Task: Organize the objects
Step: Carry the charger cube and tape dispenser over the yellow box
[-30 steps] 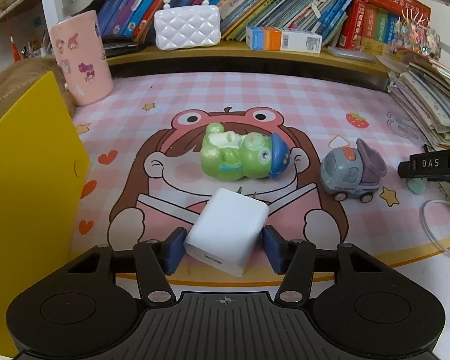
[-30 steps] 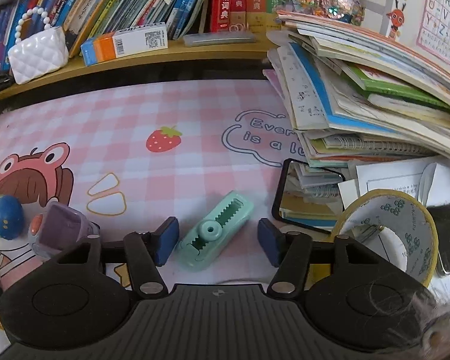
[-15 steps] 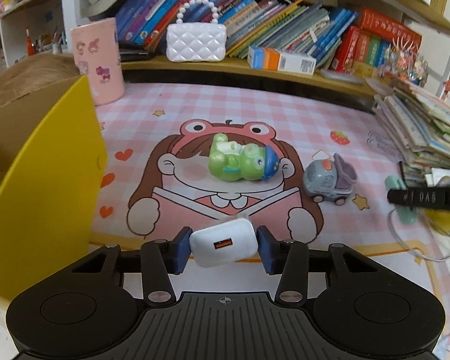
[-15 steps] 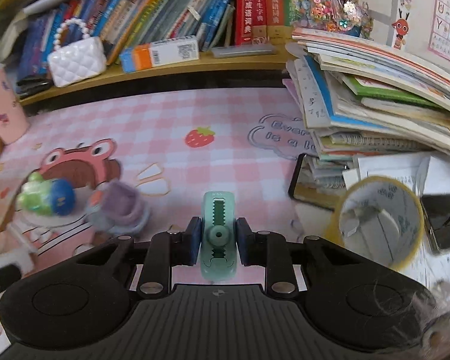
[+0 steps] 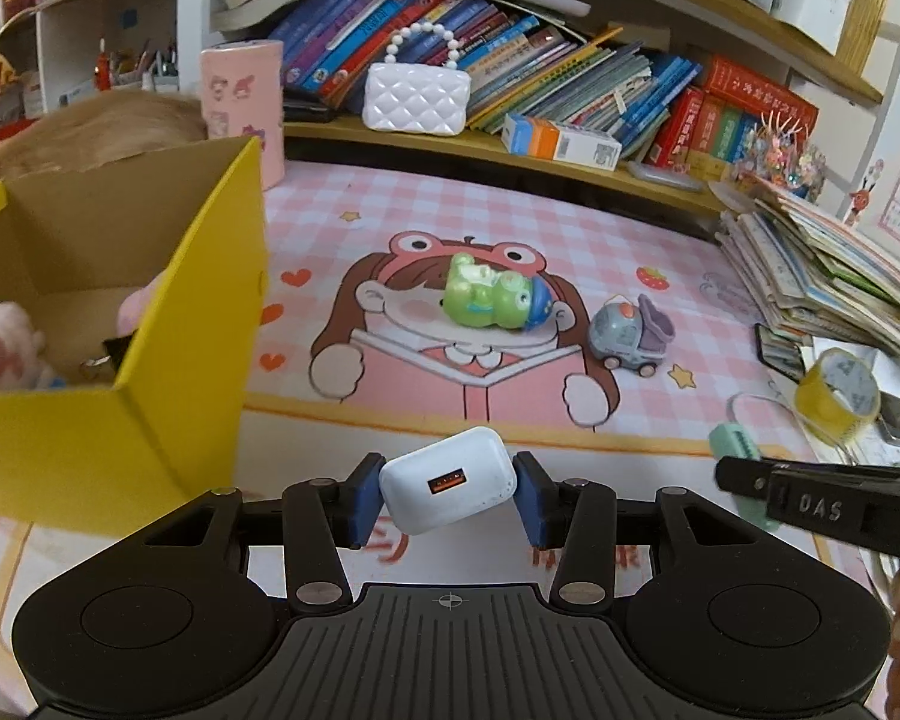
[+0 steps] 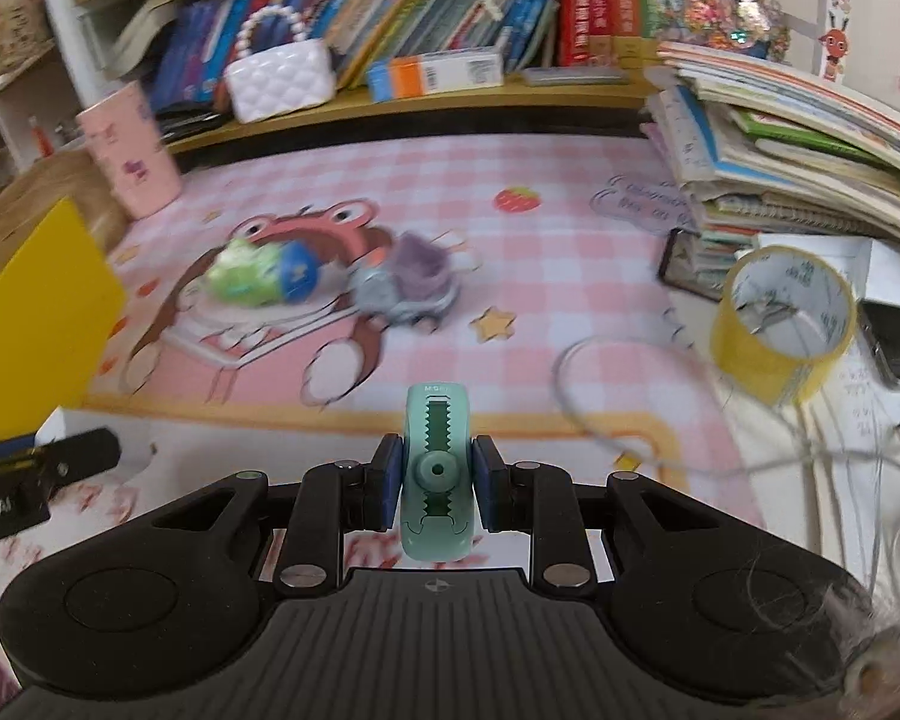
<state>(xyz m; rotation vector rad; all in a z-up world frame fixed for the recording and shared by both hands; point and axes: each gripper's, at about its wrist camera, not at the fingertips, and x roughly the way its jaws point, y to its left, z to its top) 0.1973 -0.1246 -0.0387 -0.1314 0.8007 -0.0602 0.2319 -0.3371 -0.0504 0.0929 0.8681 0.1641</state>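
Left wrist view: the left hand-held gripper (image 5: 447,495) pinches a white charger (image 5: 448,487) above the desk's (image 5: 630,228) near edge, right of the yellow box (image 5: 168,324). The right hand-held gripper (image 6: 437,489) clamps a mint-green clip (image 6: 437,468) off the desk.

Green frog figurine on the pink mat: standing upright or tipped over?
Tipped over. The green frog figurine lies on its side on the pink mat, blue cap pointing right.

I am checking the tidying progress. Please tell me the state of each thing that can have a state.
Left gripper: shut on the white USB charger, held off the mat.
Right gripper: shut on the green correction tape, lifted.
Yellow box: open, a pink plush toy inside.
Green frog toy: lying on its side.
Toy truck: upright on its wheels.
Yellow tape roll: lying on the desk.
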